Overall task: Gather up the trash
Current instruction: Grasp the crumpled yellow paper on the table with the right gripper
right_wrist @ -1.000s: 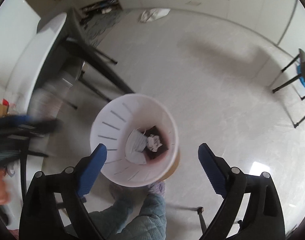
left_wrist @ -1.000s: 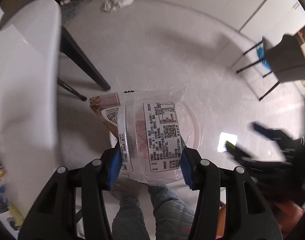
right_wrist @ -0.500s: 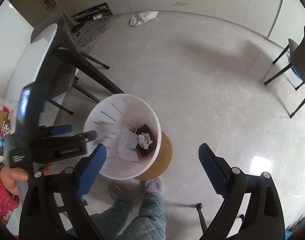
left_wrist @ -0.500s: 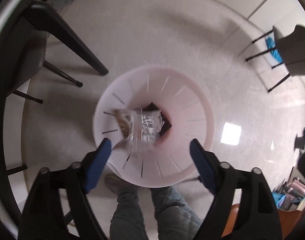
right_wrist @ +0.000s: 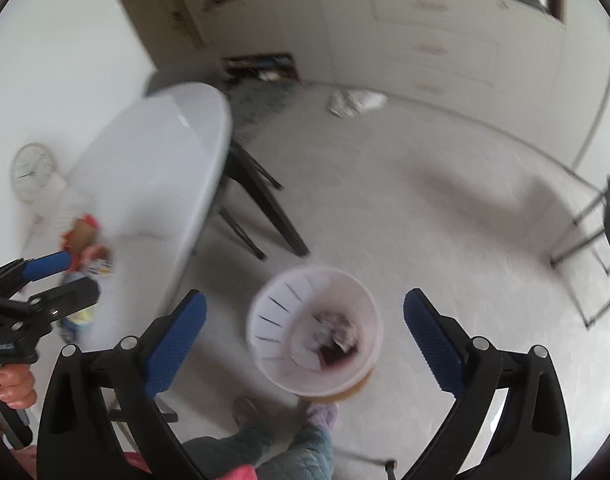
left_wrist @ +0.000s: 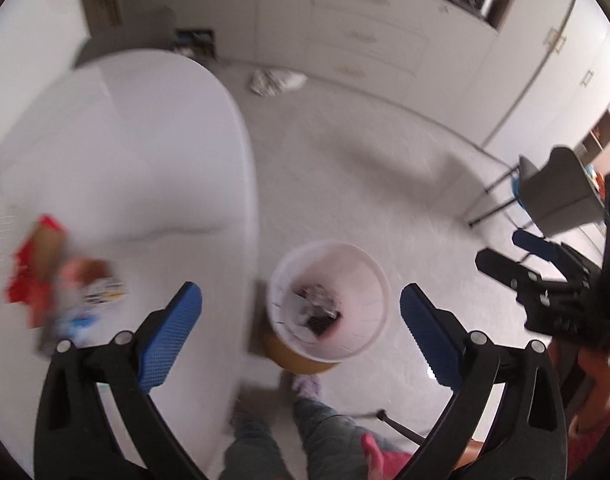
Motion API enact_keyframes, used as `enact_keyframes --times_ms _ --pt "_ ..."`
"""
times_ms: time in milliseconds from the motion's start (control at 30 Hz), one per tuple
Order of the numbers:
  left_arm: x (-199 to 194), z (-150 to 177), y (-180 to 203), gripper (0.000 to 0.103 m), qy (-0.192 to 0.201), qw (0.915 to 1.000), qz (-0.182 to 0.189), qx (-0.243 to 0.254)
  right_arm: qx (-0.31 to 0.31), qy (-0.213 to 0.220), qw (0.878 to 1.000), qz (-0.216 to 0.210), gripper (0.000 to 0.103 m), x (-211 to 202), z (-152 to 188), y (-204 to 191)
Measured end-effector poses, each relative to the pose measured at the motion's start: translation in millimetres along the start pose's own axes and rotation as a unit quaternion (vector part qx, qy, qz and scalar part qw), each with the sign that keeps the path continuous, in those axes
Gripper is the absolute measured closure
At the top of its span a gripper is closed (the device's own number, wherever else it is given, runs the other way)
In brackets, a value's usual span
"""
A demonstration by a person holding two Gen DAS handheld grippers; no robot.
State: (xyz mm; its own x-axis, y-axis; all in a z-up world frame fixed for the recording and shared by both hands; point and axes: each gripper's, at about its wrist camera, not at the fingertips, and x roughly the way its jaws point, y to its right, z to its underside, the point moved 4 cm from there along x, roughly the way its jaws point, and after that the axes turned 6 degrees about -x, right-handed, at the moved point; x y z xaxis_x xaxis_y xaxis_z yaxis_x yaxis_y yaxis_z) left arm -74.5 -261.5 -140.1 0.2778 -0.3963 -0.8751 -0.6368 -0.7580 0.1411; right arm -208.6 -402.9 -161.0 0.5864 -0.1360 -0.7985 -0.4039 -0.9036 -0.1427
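With both pairs of jaws wide apart and empty, the left gripper hangs above the white wastebasket; right gripper alongside. Blurred wrappers lie left-forward on the white table. Approach low, pinch one wrapper edge squarely.

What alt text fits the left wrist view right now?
Open, empty left gripper hangs above a white trash bin holding discarded wrappers. Blurred wrappers on the white table lie left; the right gripper shows at the right edge.

Left tool gapes empty above bin.
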Motion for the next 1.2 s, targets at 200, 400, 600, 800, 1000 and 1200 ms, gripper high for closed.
enact_keyframes --times_ms 200,400,600,800,1000,1200 --pt "-61.1 15.6 -78.3 0.008 0.045 0.9944 -0.07 -0.066 -0.079 0.02 0.995 -0.057 0.004 -4.4 -28.6 -80.9" --pt "-78.3 46.3 -150.6 0.008 0.042 0.9818 -0.124 -0.138 -0.146 0.005 0.983 -0.11 0.004 13.2 -37.0 -150.2" --pt "-77.8 80.6 -214.2 0.008 0.029 0.9687 -0.158 -0.189 -0.207 -0.033 0.966 -0.151 0.004 42.2 -26.6 -209.2" --pt "-68.6 114.3 -262.2 0.008 0.004 0.9561 -0.174 -0.236 -0.282 -0.084 0.936 -0.194 0.007 95.1 7.8 -292.0" --pt "-60.0 142.1 -292.3 0.008 -0.012 0.9492 -0.173 -0.263 -0.295 -0.137 0.922 -0.211 0.031 138.2 37.1 -337.2" --pt "-46.3 151.1 -310.6 0.009 -0.02 0.9498 -0.162 -0.267 -0.292 -0.158 0.922 -0.2 0.04 155.0 42.9 -352.0"
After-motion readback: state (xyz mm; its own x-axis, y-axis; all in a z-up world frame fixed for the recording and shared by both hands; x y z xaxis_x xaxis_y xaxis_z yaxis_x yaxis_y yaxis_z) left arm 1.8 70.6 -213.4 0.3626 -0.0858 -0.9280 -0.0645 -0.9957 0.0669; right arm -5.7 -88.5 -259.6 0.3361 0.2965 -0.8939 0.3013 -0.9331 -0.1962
